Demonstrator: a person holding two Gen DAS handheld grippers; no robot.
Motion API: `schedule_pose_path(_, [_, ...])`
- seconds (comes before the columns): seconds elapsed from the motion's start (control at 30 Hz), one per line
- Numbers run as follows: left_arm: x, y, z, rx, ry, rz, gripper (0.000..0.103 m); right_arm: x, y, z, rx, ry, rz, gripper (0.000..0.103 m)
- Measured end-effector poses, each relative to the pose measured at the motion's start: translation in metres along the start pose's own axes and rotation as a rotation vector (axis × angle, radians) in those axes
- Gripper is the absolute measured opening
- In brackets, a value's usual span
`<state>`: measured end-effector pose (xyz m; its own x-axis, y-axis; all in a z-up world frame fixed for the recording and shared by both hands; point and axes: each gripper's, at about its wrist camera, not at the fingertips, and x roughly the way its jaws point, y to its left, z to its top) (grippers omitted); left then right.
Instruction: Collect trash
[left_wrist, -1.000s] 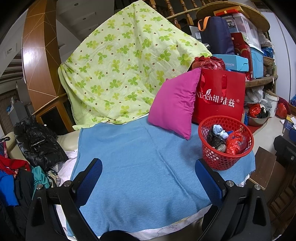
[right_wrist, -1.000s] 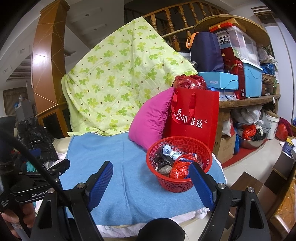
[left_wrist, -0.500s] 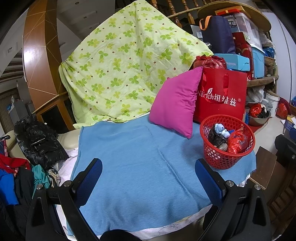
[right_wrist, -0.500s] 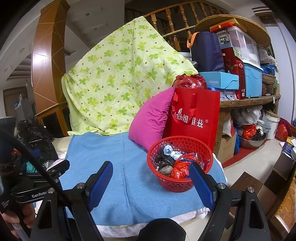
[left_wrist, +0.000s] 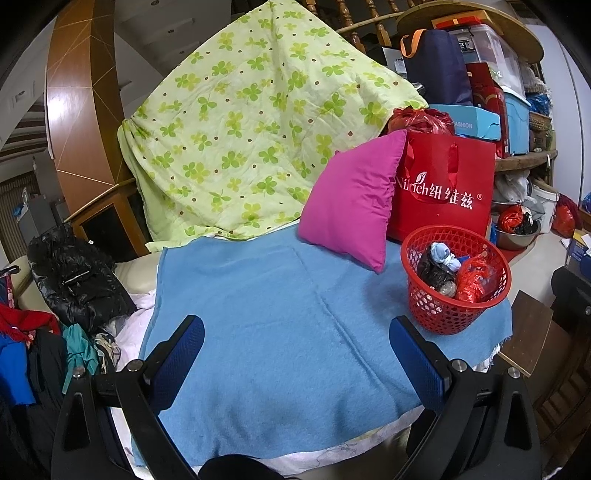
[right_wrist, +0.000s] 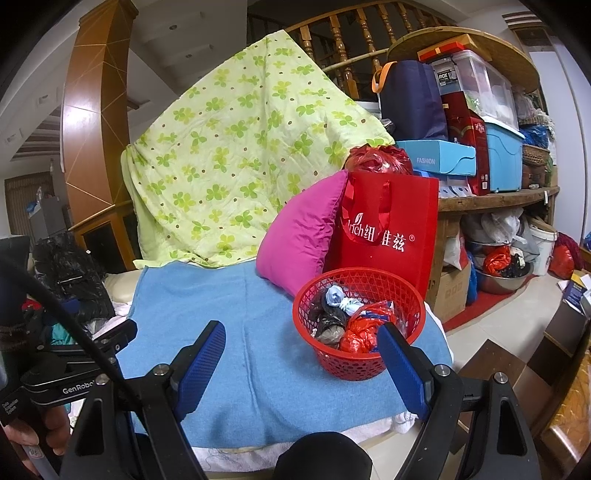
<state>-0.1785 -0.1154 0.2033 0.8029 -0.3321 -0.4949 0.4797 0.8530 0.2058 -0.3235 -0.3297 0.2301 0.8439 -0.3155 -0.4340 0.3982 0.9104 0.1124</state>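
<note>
A red mesh basket (left_wrist: 443, 317) stands on the right part of a blue blanket (left_wrist: 266, 310); it also shows in the right wrist view (right_wrist: 354, 363). It holds bagged trash: a red plastic bag (left_wrist: 472, 282), a dark bag (left_wrist: 432, 269) and a light blue wad (left_wrist: 445, 254). My left gripper (left_wrist: 295, 363) is open and empty, low over the blanket's front, left of the basket. My right gripper (right_wrist: 301, 363) is open and empty, its right finger just in front of the basket. The left gripper's body (right_wrist: 70, 373) shows at the right wrist view's left.
A pink pillow (left_wrist: 354, 199) leans on a red gift bag (left_wrist: 447, 188) behind the basket. A green clover quilt (left_wrist: 251, 129) rises at the back. Black jacket and clothes (left_wrist: 74, 288) lie left. Shelves with boxes (right_wrist: 480, 140) stand right.
Both views have shifted very slightly; the basket sits a touch further right in each. Both grippers stay open and empty.
</note>
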Motion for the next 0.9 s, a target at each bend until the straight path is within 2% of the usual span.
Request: schedule_pose_path(0.9, [0.003,-0.003,-0.005,0.009,0.012,0.001,0.100,0.004,-0.005,-0.006,-0.005,0.009,0.005,0.087])
